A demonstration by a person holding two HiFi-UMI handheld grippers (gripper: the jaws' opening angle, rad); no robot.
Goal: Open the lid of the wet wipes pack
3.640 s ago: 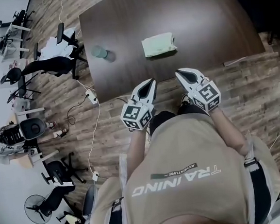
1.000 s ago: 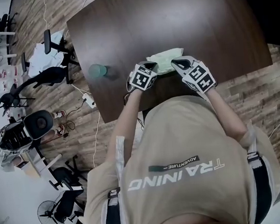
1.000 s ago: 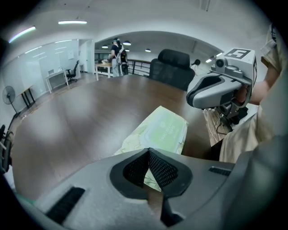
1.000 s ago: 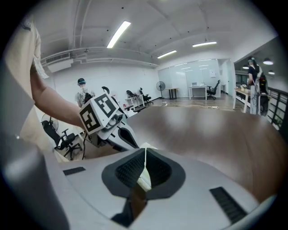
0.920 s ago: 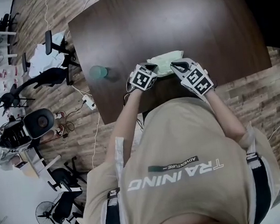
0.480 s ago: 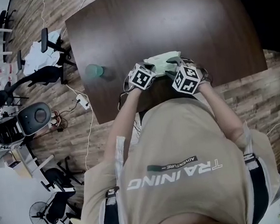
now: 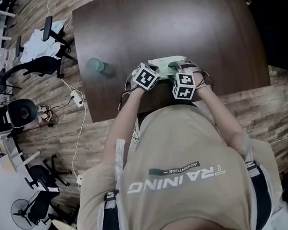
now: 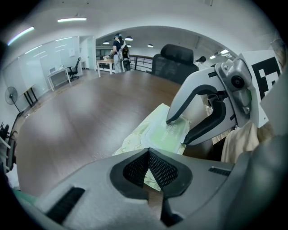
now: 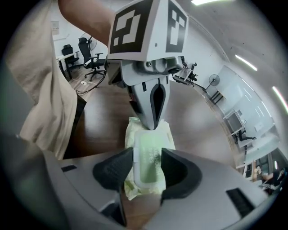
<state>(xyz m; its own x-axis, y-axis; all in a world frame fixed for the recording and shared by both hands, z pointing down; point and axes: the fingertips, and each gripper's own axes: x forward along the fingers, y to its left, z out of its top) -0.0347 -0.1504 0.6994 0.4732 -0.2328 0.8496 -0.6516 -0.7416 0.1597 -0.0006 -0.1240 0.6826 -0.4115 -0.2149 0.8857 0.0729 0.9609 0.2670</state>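
Straddling the closed lid (image 9: 147, 159) of the wet wipes pack (image 9: 131, 134) with the right gripper's (image 9: 147, 170) opening jaws, pads beside its long edges without clamping, and pinning the pack's left end with the pressed-together tip of the left gripper (image 9: 153, 125), flat by the dark table's (image 7: 176, 24) near edge.

Tabletop (image 7: 201, 27): dark wood-look, smooth, low sheen. Wet wipes pack (image 9: 130, 188): soft pale green plastic film, crinkled at the ends, slightly shiny. Lid (image 9: 147, 161): hard smooth plastic, semi-gloss. Left gripper (image 8: 148, 152): moulded grey plastic shell, matt. Its fingers (image 8: 164, 170) carry black pads with a fine mesh texture, rubbery look. Floor (image 7: 264, 111): wood-look planks, uneven grain. Shirt (image 7: 182, 148): beige cloth, matt, printed lettering.
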